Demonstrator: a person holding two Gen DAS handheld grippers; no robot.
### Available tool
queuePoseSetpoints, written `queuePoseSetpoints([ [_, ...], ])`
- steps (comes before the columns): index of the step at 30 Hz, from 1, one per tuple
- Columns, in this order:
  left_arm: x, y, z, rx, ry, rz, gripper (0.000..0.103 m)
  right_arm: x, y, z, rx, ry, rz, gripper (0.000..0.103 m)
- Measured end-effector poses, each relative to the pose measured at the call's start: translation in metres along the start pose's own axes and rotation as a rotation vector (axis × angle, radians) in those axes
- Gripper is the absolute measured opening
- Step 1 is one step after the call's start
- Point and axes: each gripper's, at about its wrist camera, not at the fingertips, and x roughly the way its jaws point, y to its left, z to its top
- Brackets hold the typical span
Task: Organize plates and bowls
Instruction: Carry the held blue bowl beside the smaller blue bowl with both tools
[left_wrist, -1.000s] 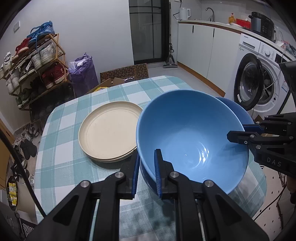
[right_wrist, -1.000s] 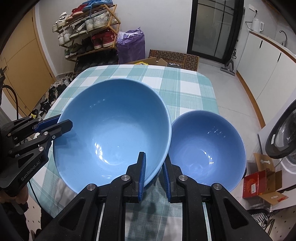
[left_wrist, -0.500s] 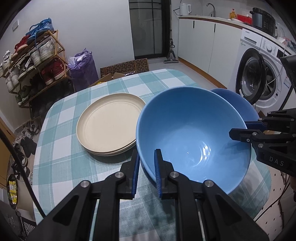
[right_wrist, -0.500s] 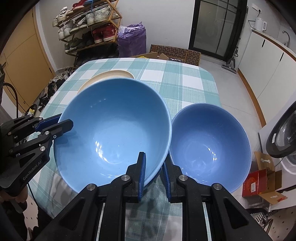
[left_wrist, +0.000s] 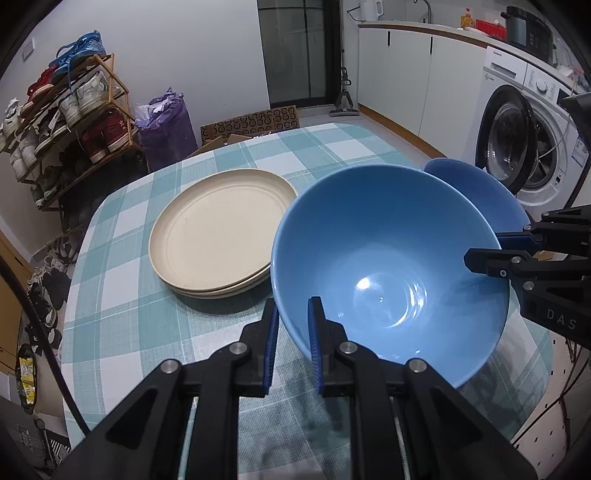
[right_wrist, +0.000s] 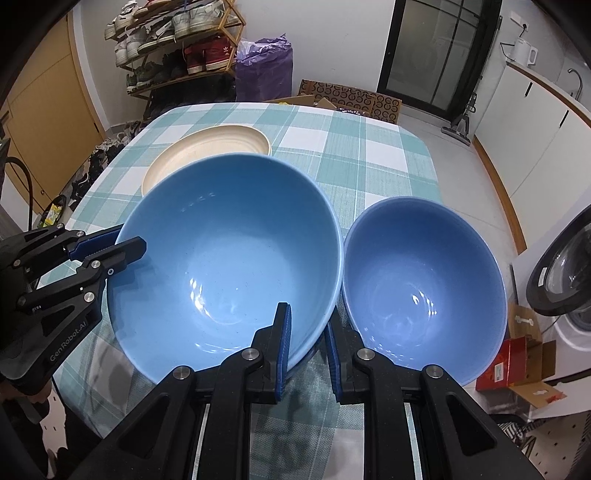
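Above table (left_wrist: 147, 314), grippers (left_wrist: 293, 339) steeply down-tilted

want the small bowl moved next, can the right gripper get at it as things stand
Probably not yet. The right gripper is shut on the large blue bowl's rim, as is the left gripper. The small blue bowl sits right beside it, uncovered, so it looks reachable after release.
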Motion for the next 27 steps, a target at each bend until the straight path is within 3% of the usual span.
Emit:
queuePoseSetpoints([
  [27,0.0105,-0.0027,-0.0047,0.016,0.022,0.000,0.017,0.0054,0.0090,-0.0040,-0.064,0.011,-0.068,0.022],
])
